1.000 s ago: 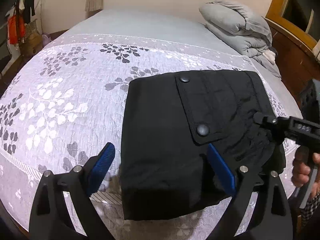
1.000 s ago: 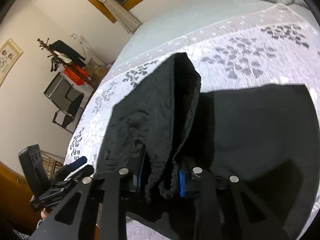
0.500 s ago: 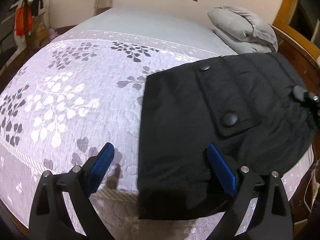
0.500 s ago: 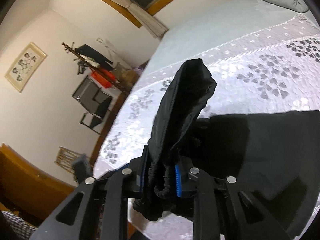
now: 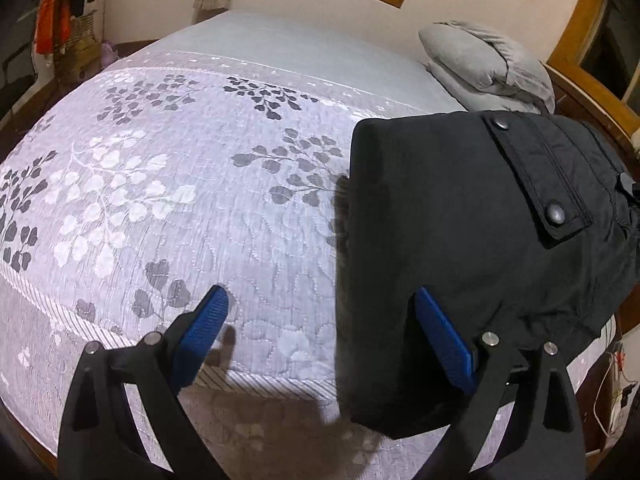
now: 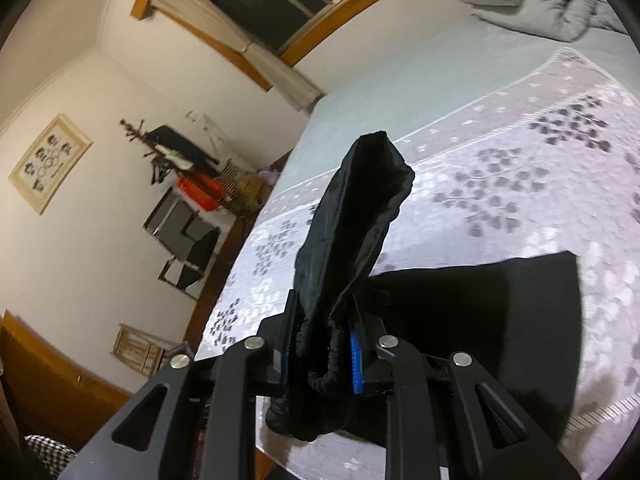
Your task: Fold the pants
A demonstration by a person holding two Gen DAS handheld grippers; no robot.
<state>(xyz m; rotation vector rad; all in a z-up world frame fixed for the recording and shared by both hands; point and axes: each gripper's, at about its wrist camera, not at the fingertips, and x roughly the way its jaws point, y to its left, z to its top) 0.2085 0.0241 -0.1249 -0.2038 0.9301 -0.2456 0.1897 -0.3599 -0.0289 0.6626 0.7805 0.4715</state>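
Right gripper (image 6: 320, 356) jaws clamped on black pants (image 6: 356, 216) – left gripper (image 5: 320, 320) jaws apart, empty

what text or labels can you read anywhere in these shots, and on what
No text can be read in either view.
Framed picture on the wall: dark marks, too small and blurred to read as words.
Black pants: the pocket flap and its two snap buttons show no lettering or brand.
Floral bedspread: leaf pattern only.
Left gripper and right gripper: no markings visible.
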